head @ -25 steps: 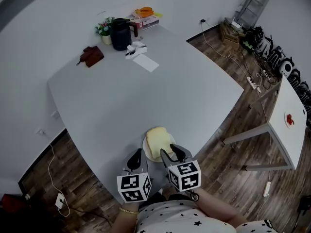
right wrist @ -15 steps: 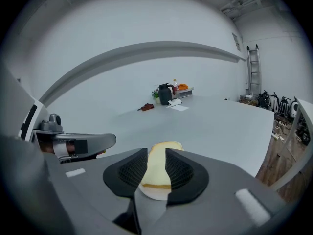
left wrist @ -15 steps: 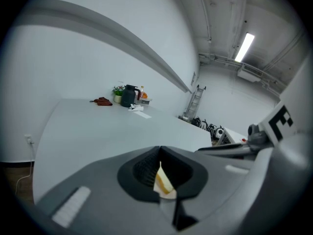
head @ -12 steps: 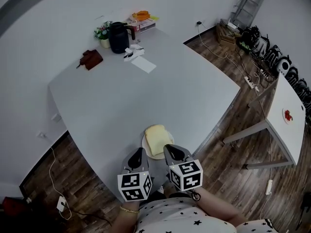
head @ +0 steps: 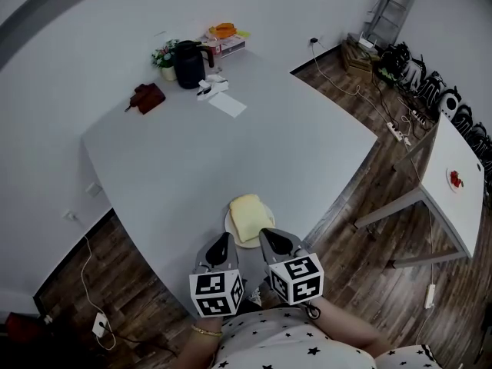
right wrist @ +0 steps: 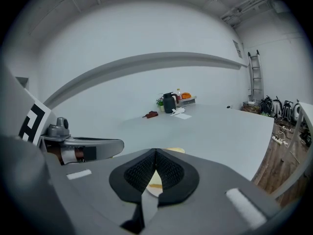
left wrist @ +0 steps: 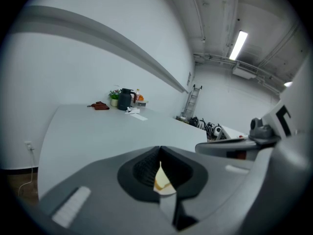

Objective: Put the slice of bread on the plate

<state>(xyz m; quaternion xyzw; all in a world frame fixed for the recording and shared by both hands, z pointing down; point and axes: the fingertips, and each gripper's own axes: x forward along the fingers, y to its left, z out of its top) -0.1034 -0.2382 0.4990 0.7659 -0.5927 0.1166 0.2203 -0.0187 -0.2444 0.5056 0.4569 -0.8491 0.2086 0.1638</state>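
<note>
Bread [head: 246, 217] lies on the plate [head: 227, 225], likely light, soft and crushable, best pinched gently at a crust edge; left gripper [head: 223, 241] and right gripper [head: 268, 237], just beside the plate, are closed and empty.

— Where do the two grippers sit?
— Side by side at the lower middle of the head view: left gripper [head: 223, 239], right gripper [head: 266, 234], both pointing up-frame and tilted downward
— And their jaws?
— Both pairs are pressed together at the tips, gripping nothing
</note>
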